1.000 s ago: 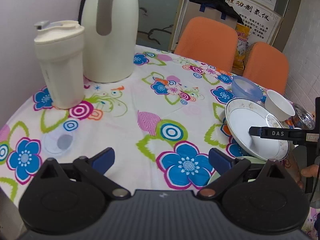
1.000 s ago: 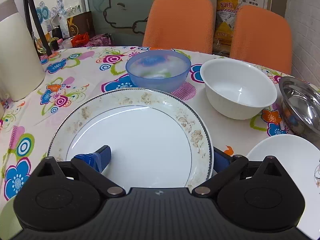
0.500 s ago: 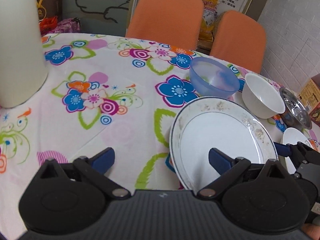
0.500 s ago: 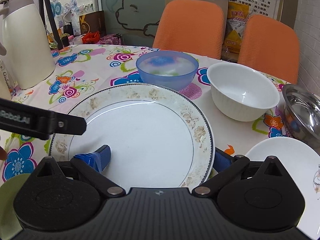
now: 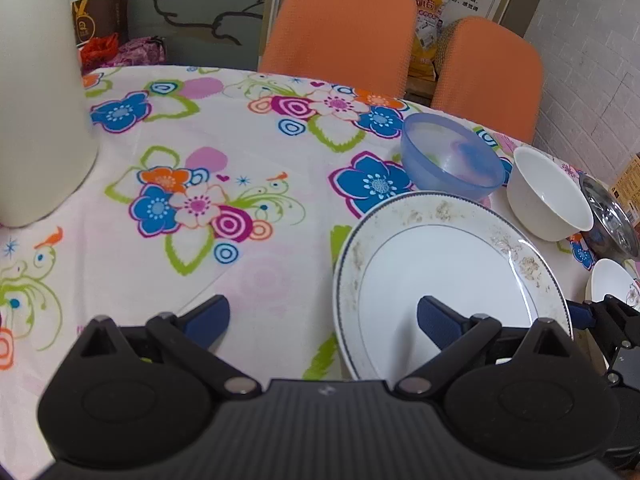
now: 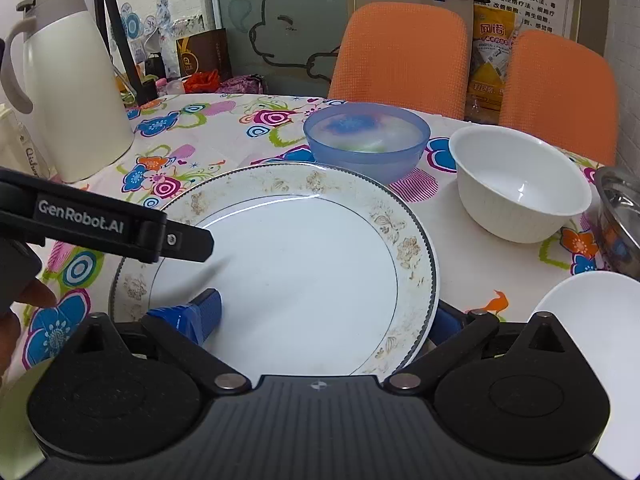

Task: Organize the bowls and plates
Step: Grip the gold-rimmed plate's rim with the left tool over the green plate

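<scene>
Swinging right over the last second, the left tongs (image 5: 322, 318) now face the big plate (image 5: 452, 280) instead of the jug (image 5: 40, 92), fingers spread wide, one blue pad over the plate's lower middle. In the right view the plate (image 6: 296, 264) fills the centre, and the right tongs (image 6: 326, 316) look clamped on its near rim, one pad on top, one hidden underneath. Looks like a handoff or steadying step; next the left needs to close on the rim. Blue bowl (image 6: 366, 140) and white bowl (image 6: 520, 184) sit upper right. Metal bowl (image 6: 622, 224) and small plate (image 6: 592, 312) are cut off at the right edge.
</scene>
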Tool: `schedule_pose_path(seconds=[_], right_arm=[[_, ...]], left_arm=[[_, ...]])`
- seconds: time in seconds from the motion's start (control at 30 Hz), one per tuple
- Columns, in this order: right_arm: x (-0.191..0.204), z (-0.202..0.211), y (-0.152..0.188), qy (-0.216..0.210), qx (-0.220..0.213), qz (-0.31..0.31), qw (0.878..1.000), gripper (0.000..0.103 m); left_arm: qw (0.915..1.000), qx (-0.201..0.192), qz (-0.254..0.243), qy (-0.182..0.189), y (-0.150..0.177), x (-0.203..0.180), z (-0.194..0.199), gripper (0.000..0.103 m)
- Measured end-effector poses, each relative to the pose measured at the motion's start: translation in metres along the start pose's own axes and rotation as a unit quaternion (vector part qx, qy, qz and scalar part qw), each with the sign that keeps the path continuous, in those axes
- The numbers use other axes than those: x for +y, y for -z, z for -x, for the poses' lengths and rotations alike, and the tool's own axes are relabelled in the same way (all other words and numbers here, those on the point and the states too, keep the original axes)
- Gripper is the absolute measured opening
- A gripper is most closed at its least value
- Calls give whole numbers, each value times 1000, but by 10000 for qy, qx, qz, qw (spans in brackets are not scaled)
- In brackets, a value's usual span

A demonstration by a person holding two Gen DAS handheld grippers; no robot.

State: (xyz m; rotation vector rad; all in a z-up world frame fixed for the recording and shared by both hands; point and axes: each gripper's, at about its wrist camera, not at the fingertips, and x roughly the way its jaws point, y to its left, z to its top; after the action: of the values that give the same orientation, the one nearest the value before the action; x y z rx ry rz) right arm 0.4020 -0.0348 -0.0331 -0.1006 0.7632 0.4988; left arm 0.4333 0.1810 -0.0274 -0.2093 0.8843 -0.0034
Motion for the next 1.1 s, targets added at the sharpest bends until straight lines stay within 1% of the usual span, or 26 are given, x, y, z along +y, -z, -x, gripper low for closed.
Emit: schedule_pose_path(seconds=[0.13,0.23,0.33,0.47,0.6,0.67,0.7,0.73,0.77,0.87,1.0,1.1], right_arm=[[-5,3,5,-131,-135,154,9997,91],[-6,5,9,-179,-261,237,9992,91],[-4,4,8,-141,-270,223,9993,91],[-5,5,8,-175,-269,250,9992,91],[-4,4,8,-191,-270,252,9991,91],[-3,4,9,-191,-280,247,9991,91],[-3,4,9,-188,-282,244,9991,91],[-3,5,9,-186,-287,243,9991,91],[-3,5,10,-188,-292,250,9991,91],[-2,6,11,-161,-343,251,9990,89],[-1,6,10,-161,-343,195,9991,88],[-4,7,8,-268,-326,13,9991,88]], left_arm=[[9994,-42,-254,-227,0,-8,-6,98],[9990,-68,-326,-287,0,-10,-8,98],[9983,-79,-461,-342,-1,-17,-12,98],[9974,-99,-690,-193,1,-28,-14,97],[9966,-169,-803,-71,4,-29,-12,95],[9962,-213,-849,-5,5,-32,-10,86],[9956,-239,-903,94,5,-35,-9,74],[9950,-244,-954,181,6,-38,-7,68],[9950,-229,-964,125,6,-41,-6,68],[9958,-213,-885,134,5,-39,-6,65],[9975,-92,-681,167,1,-38,-5,53],[9979,-57,-616,185,0,-37,-4,51]])
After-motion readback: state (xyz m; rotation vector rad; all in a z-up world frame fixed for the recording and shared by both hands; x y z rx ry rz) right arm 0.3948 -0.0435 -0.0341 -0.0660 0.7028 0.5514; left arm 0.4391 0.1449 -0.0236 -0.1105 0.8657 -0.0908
